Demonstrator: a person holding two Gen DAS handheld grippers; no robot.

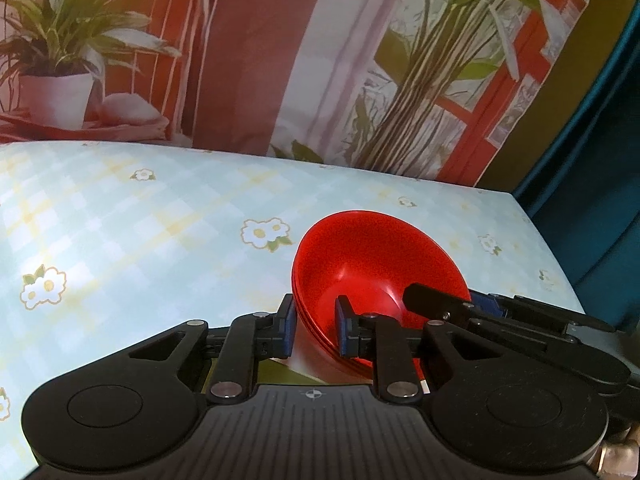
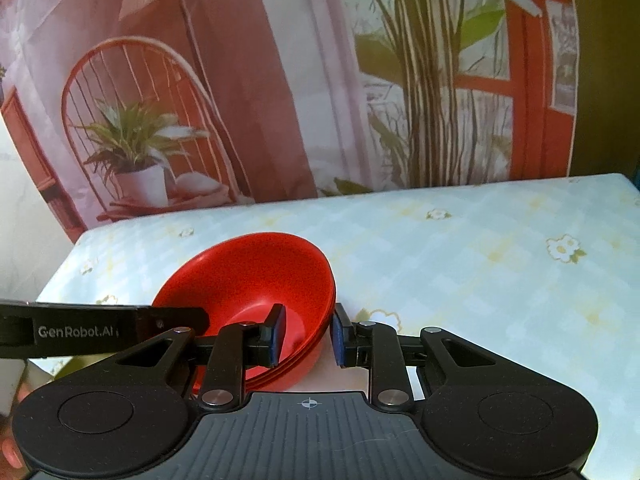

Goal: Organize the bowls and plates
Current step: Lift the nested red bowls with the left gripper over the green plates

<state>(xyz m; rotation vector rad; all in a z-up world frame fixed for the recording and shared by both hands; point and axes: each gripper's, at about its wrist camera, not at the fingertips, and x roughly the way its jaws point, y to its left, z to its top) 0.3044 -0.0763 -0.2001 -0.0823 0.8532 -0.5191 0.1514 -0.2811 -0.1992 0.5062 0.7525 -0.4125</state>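
Note:
A stack of nested red bowls [image 1: 372, 268] sits on the table; it also shows in the right wrist view [image 2: 256, 280]. My left gripper [image 1: 316, 330] straddles the stack's left rim, one pad outside and one inside, with the rim between the pads. My right gripper [image 2: 306, 334] straddles the opposite rim the same way, one finger inside the bowl and one outside. Each gripper's finger shows in the other's view, the right one [image 1: 436, 302] and the left one [image 2: 104, 330]. No plates are in view.
The table wears a pale blue checked cloth with daisies [image 1: 120, 240]. A printed backdrop of plants and a red chair [image 2: 280, 80] stands behind its far edge. The table's right edge [image 1: 560, 272] is near the bowls, with a dark blue curtain beyond.

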